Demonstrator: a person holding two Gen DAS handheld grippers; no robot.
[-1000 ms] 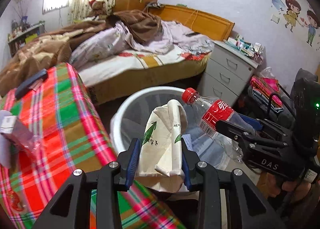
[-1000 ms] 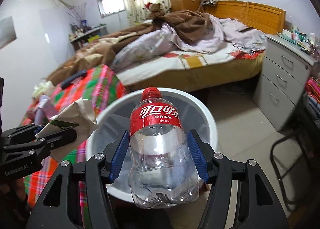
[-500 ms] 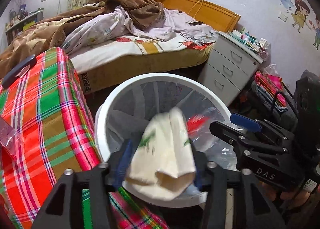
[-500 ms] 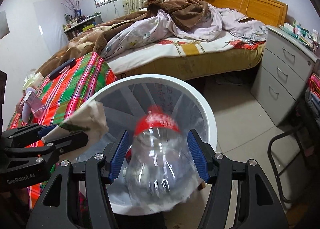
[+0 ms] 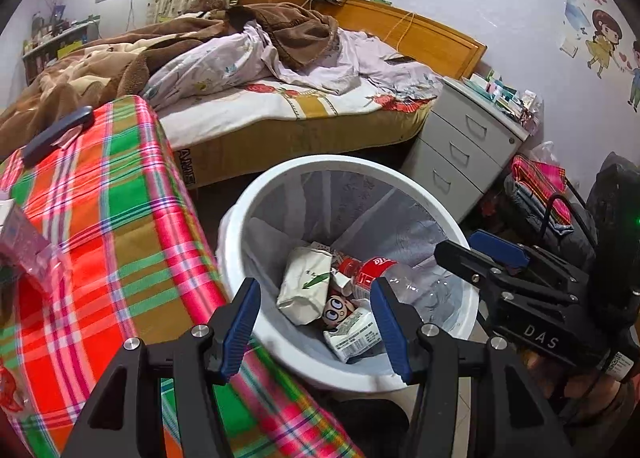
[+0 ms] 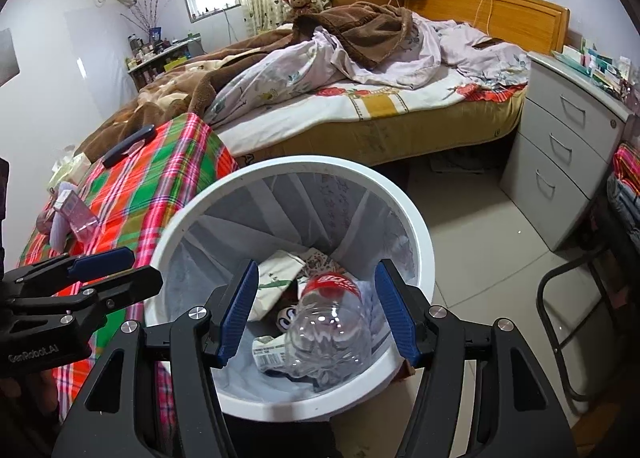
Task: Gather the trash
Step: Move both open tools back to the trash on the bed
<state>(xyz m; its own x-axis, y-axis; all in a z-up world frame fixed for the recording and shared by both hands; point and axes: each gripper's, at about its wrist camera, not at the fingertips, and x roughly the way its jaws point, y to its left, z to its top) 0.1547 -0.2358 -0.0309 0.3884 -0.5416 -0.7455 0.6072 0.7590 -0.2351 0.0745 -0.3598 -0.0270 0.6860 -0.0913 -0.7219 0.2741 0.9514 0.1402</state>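
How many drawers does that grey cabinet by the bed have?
3, stacked on the cabinet front: top drawer, middle drawer, bottom drawer.

Unmade bed [image 6: 360, 98] (wooden headboard), grey drawers [image 6: 568, 146], tiled floor [image 6: 472, 242].

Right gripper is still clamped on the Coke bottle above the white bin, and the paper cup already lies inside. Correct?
No. The right gripper is open and empty; the Coke bottle lies in the white bin beside the paper cup, as the right wrist view shows.
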